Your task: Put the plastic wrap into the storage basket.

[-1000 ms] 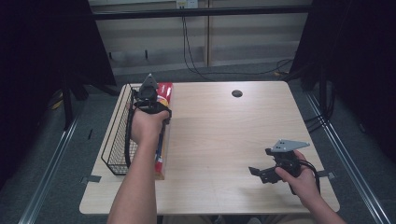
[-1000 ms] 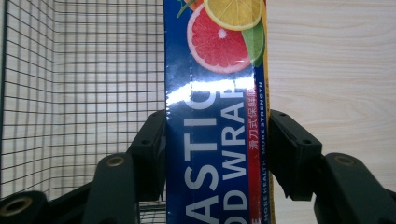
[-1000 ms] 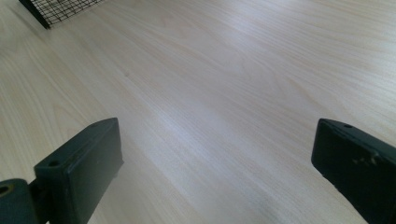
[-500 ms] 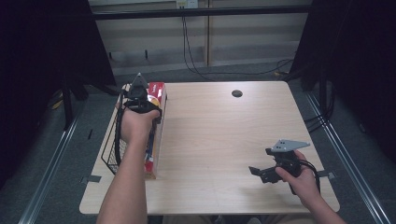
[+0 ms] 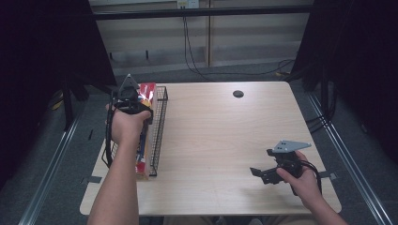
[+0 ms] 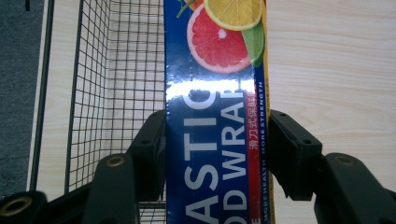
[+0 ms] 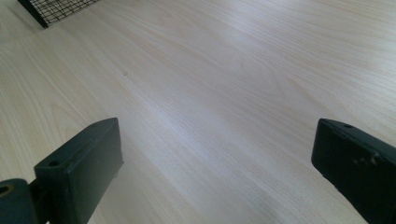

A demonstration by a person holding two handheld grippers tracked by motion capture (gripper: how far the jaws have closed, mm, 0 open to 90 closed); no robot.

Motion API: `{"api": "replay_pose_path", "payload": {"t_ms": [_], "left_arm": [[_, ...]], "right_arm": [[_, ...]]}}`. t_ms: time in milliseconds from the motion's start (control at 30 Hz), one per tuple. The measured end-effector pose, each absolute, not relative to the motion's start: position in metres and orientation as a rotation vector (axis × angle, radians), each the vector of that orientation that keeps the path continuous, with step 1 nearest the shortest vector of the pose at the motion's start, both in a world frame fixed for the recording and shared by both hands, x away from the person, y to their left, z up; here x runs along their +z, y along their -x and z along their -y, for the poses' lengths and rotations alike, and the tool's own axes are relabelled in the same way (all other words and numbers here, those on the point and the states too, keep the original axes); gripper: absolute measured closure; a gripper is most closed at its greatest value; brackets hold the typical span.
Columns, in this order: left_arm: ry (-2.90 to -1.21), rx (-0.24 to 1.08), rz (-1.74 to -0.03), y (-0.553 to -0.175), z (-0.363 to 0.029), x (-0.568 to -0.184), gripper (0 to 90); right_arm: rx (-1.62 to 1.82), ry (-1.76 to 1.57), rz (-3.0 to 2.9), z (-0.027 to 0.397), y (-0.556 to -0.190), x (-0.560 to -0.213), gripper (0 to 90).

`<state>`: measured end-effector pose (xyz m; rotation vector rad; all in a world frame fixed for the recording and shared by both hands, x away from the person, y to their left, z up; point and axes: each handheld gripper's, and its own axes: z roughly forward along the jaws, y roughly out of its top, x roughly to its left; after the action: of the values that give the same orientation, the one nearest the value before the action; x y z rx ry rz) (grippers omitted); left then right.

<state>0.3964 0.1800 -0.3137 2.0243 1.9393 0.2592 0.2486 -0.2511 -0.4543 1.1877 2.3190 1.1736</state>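
Step in hand: putting the plastic wrap box (image 6: 212,116) into the wire basket (image 5: 159,126). Left tool (image 6: 215,154) clamped on the box, held lengthwise over the basket's right edge. Right tool (image 7: 212,163) wide open, empty, well right of basket. Next, prob.: shift box inside rim, lower, let go.

- High view: above the near edge, looking forward and down over the whole table (image 5: 225,140).
- Left gripper view: close, facing down; wire basket (image 6: 107,70) at 10 o'clock.
- Right gripper view: low, skimming the tabletop; same basket (image 7: 56,9) at 11 o'clock.
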Motion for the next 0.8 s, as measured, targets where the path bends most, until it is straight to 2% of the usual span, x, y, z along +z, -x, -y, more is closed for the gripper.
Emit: {"api": "replay_pose_path", "payload": {"t_ms": [800], "left_arm": [[-2.0,0.237,-1.975,-0.399,-0.196,-0.316,44.7]], "right_arm": [[1.173,-1.185,-2.328,0.251,-0.248,-0.454,1.5]]}}
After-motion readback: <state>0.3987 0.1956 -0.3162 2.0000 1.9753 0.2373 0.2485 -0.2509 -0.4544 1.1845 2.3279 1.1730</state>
